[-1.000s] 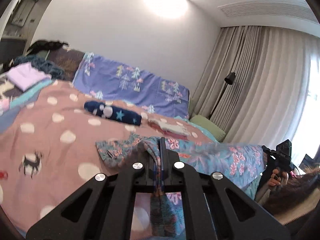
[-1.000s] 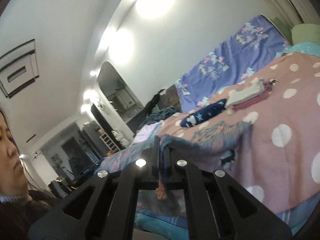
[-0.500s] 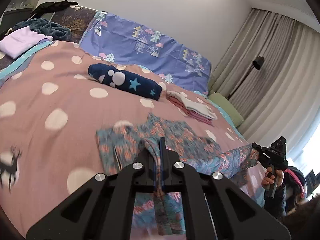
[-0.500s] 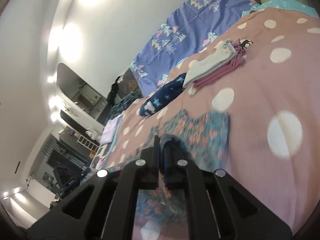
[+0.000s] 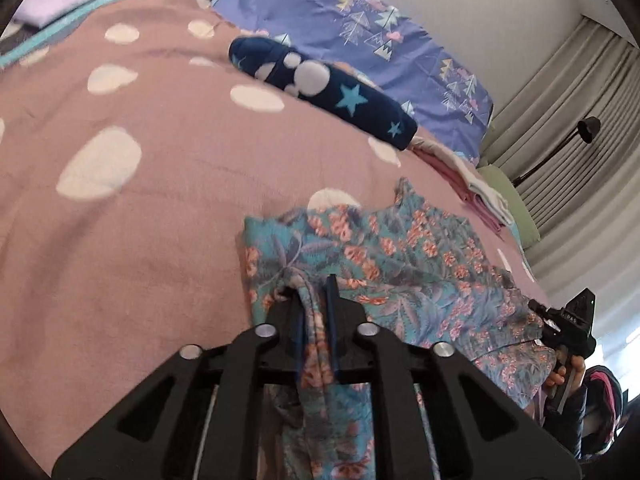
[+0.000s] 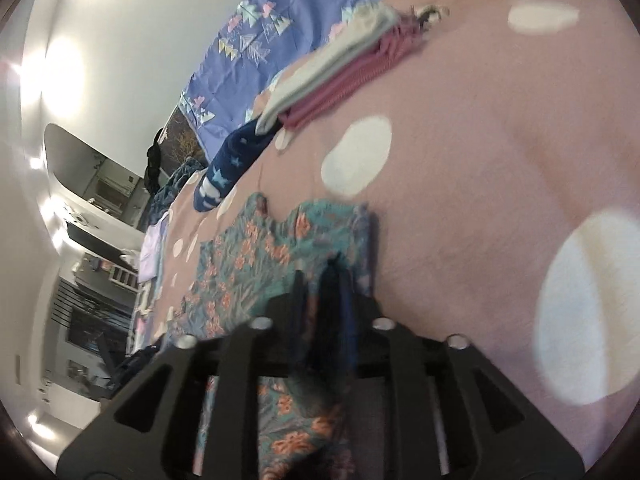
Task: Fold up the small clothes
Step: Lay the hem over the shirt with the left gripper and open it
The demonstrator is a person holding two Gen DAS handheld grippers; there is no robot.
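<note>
A teal floral garment [image 5: 400, 256] lies spread on the pink dotted blanket [image 5: 140, 200]. My left gripper [image 5: 314, 290] is low over the garment's near left corner. Its jaws are opening, and a fold of the cloth still hangs loosely between them. The right gripper [image 5: 560, 316], held in a hand, sits at the garment's far right end. In the right wrist view, blurred by motion, the right gripper [image 6: 318, 280] is over the floral garment [image 6: 256, 256] near its edge. Its jaws are opening too, with a dark gap between them and cloth below.
A navy roll with stars [image 5: 320, 84] and a folded pink and white stack [image 5: 476, 188] lie further up the bed. A blue patterned pillow [image 5: 360, 20] lies behind them, a lilac garment [image 5: 60, 0] at far left. Curtains and a lamp [image 5: 588, 128] stand on the right.
Both grippers have come down toward the bed, and the floral garment, held up stretched between them, now lies on the blanket. Both pairs of jaws were shut on it and have parted.
</note>
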